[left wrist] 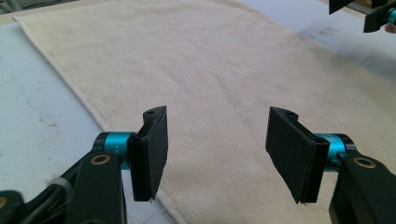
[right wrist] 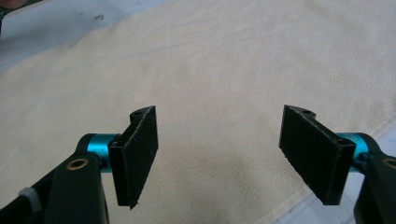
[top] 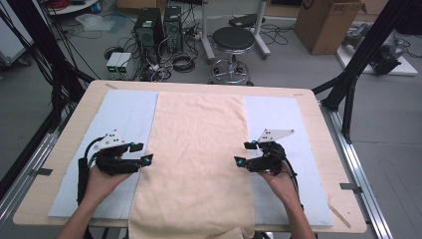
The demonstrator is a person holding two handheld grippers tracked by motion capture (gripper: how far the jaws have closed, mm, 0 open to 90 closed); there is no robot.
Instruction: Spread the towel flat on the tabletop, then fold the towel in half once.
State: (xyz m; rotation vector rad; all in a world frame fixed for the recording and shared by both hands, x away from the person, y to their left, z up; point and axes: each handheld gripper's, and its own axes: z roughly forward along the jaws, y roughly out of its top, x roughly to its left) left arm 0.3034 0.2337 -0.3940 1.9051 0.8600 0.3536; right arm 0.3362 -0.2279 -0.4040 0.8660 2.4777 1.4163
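Note:
A cream towel (top: 199, 144) lies flat lengthwise down the middle of the table, its near end hanging over the front edge. My left gripper (top: 143, 153) hovers at the towel's left edge, jaws open and pointing inward. In the left gripper view the left gripper (left wrist: 217, 135) stands open above the towel (left wrist: 210, 60) with nothing between the pads. My right gripper (top: 243, 153) sits at the towel's right edge, also open and pointing inward. The right gripper view has the right gripper (right wrist: 219, 135) open over the towel (right wrist: 210, 56), with the hem below its right jaw.
A pale blue mat (top: 124, 114) covers the wooden table (top: 64, 149) under the towel. Beyond the far edge stand a black stool (top: 233, 40), computer towers (top: 149, 27) with cables and a cardboard box (top: 326, 22). Black frame posts (top: 366, 45) flank the table.

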